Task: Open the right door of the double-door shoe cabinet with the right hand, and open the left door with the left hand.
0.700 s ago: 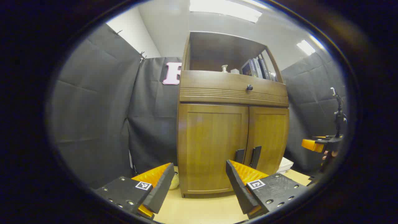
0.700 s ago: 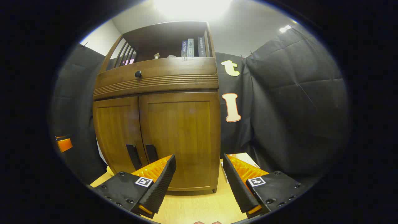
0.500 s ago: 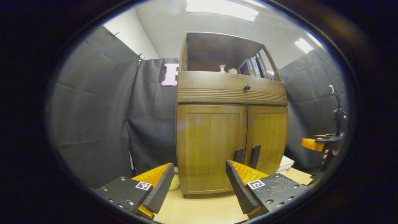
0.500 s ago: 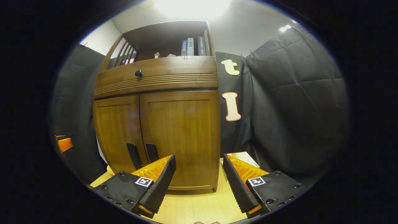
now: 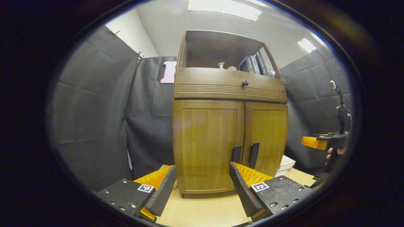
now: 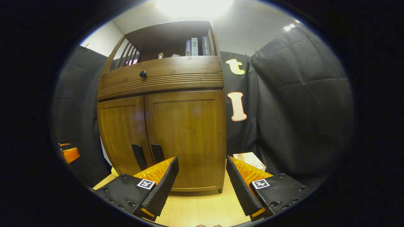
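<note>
The left gripper (image 5: pixel 202 186) has its fingers spread wide and holds nothing. Beyond its fingertips stands the brown wooden double-door shoe cabinet (image 5: pixel 221 91), both doors closed; the left door's dark vertical handle (image 5: pixel 236 154) is just above the right finger. The right gripper (image 6: pixel 202 186) is also wide open and empty, with the right door's dark handle (image 6: pixel 157 153) just above its left finger.

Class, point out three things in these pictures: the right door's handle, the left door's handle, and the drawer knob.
Right handle (image 6: pixel 157 153): right gripper view, middle of the dark bar.
Left handle (image 5: pixel 236 154): left gripper view, middle of the dark bar.
Knob (image 6: pixel 142 73): right gripper view, the round dark face.
</note>
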Action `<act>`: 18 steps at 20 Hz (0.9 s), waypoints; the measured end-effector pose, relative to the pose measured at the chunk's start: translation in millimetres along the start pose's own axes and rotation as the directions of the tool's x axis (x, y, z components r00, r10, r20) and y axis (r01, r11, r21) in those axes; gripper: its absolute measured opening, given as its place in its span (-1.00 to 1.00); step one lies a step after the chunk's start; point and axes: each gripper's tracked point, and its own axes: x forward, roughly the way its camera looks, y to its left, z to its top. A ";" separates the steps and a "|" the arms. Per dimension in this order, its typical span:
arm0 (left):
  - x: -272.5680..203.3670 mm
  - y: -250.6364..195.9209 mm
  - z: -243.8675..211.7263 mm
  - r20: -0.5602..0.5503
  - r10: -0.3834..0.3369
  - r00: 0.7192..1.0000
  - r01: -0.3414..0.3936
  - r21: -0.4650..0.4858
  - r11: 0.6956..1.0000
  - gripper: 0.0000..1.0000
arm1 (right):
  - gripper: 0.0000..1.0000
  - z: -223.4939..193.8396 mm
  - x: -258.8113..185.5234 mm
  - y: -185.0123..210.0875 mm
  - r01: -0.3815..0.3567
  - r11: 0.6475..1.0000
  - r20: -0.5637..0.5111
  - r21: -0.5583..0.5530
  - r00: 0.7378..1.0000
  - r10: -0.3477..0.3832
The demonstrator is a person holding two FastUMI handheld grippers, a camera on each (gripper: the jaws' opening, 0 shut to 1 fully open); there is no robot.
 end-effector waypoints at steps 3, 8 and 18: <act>1.2 0.3 -1.8 -0.013 0.005 1.000 -0.006 -0.011 1.000 0.93 | 0.90 6.3 6.2 6.4 -0.018 1.000 0.000 0.008 1.000 0.018; -0.4 3.1 -4.3 -0.042 0.040 0.998 -0.041 -0.012 0.999 0.93 | 0.90 17.9 22.5 12.1 -0.037 0.999 -0.005 0.023 0.999 0.037; -0.1 6.3 -9.0 -0.078 0.062 0.995 -0.063 -0.015 0.998 0.93 | 0.84 29.0 65.9 60.0 -0.148 0.985 -0.001 0.089 0.989 0.149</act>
